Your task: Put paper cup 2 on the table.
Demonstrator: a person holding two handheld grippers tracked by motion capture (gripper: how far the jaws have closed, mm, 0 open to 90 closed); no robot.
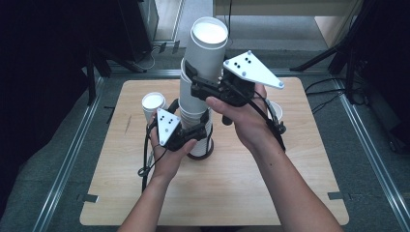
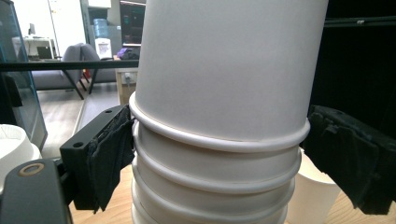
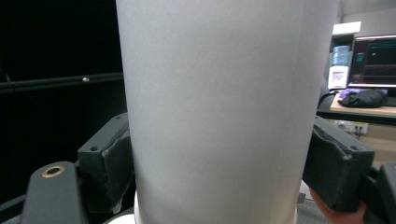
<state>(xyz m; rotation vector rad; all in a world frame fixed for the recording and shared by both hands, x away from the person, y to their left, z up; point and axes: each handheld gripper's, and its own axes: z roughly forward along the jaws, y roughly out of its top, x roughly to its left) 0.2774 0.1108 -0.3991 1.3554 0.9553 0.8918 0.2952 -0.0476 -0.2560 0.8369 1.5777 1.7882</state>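
One tall stack of white paper cups (image 1: pixel 198 96) stands upright at the wooden table's (image 1: pixel 290 193) middle, rolled rims ringed; the right gripper (image 1: pixel 205 79) clamps its upper cup; the left gripper (image 1: pixel 196 131) grips lower rims.

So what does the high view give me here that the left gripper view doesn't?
The high view alone shows the wooden table, both hands, the right gripper clamped on the upper cup of the cup stack, that cup's open white mouth, and a separate cup standing upright at the left.

The left gripper view alone shows the rolled rims nested one under another, and an office room behind.

Both show the left gripper, its fingers against the stack low down.
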